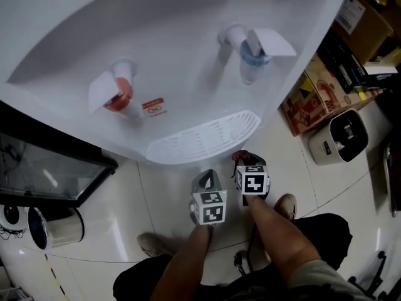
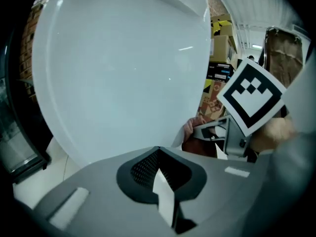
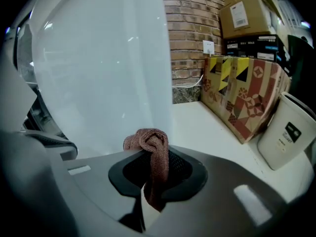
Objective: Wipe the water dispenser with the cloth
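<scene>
The white water dispenser [image 1: 175,49] fills the head view, with a red tap [image 1: 119,96] at left, a blue tap [image 1: 254,55] at right and a ribbed drip tray [image 1: 207,137] below them. Both grippers hang side by side just below the tray. My right gripper [image 1: 243,162] is shut on a reddish-brown cloth [image 3: 149,141], which bunches above its tips close to the dispenser's white front [image 3: 103,68]. My left gripper [image 1: 205,180] is shut with nothing in it, facing the dispenser's curved body [image 2: 123,68]; the right gripper's marker cube [image 2: 252,98] shows beside it.
Patterned cardboard boxes [image 1: 313,99] [image 3: 247,93] and a white appliance [image 1: 338,137] [image 3: 291,132] stand on the tiled floor to the dispenser's right. A black glass-fronted cabinet [image 1: 44,168] sits at left. The person's feet [image 1: 285,205] are just behind the grippers.
</scene>
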